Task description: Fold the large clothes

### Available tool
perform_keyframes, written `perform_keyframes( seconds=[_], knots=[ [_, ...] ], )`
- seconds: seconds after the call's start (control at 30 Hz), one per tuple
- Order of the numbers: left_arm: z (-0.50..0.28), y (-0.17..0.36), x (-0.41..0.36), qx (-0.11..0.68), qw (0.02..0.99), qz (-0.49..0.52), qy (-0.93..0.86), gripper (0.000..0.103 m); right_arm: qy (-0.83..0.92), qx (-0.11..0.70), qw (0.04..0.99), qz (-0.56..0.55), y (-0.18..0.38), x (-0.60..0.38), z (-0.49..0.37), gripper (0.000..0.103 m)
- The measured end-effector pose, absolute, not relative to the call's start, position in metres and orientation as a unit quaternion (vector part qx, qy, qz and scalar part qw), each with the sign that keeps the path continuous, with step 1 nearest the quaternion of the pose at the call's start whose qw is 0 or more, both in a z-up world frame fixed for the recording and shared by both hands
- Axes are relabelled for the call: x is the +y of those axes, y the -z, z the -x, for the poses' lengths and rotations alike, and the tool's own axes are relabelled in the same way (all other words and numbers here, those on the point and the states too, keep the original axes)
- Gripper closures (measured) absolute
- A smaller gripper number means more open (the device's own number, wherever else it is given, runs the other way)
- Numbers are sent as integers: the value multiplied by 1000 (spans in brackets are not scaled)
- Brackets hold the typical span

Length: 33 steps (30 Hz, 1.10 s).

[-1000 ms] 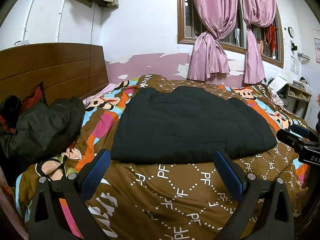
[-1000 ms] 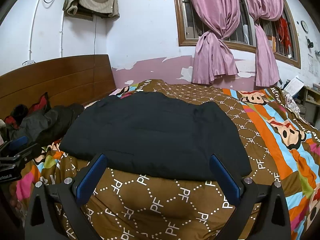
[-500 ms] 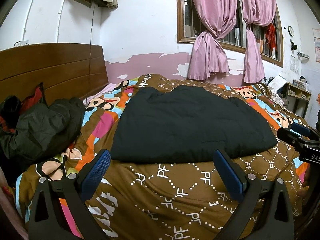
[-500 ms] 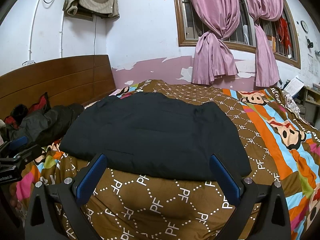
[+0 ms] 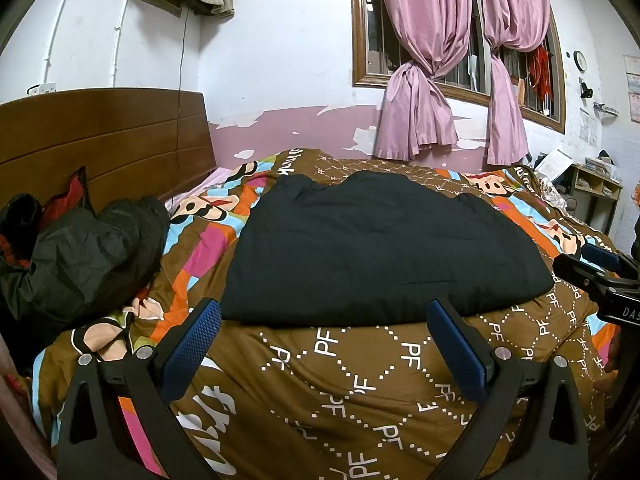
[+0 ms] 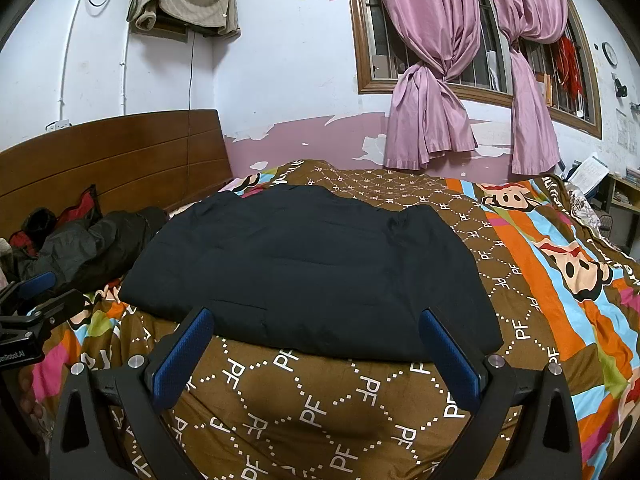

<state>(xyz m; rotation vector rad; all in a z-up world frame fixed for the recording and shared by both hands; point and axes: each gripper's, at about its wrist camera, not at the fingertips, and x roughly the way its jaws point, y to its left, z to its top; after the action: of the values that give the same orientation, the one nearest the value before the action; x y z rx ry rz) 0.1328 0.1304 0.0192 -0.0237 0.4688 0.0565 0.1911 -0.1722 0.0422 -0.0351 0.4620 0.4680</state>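
Note:
A large dark padded garment (image 5: 376,248) (image 6: 312,268) lies flat and folded on the bed's patterned brown quilt (image 5: 344,376) (image 6: 304,404). My left gripper (image 5: 324,312) stands open just short of the garment's near edge, with nothing between its blue pads. My right gripper (image 6: 316,320) is open too, its tips level with the garment's near hem and empty. In the left wrist view the right gripper (image 5: 600,272) shows at the right edge. In the right wrist view the left gripper (image 6: 28,300) shows at the left edge.
A crumpled black jacket (image 5: 80,256) (image 6: 84,248) with red cloth lies by the wooden headboard (image 5: 100,136). Pink curtains (image 5: 424,80) hang at the window behind the bed. A low shelf (image 5: 592,184) stands at the far right. A towel (image 6: 184,4) hangs on the wall.

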Motion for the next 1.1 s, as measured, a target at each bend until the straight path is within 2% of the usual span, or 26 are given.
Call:
perform_keyframes(
  seconds=[1.1],
  knots=[
    [-133, -20, 128, 233, 972, 10, -26, 2, -230, 228, 946, 18, -42, -175, -192, 0]
  ],
)
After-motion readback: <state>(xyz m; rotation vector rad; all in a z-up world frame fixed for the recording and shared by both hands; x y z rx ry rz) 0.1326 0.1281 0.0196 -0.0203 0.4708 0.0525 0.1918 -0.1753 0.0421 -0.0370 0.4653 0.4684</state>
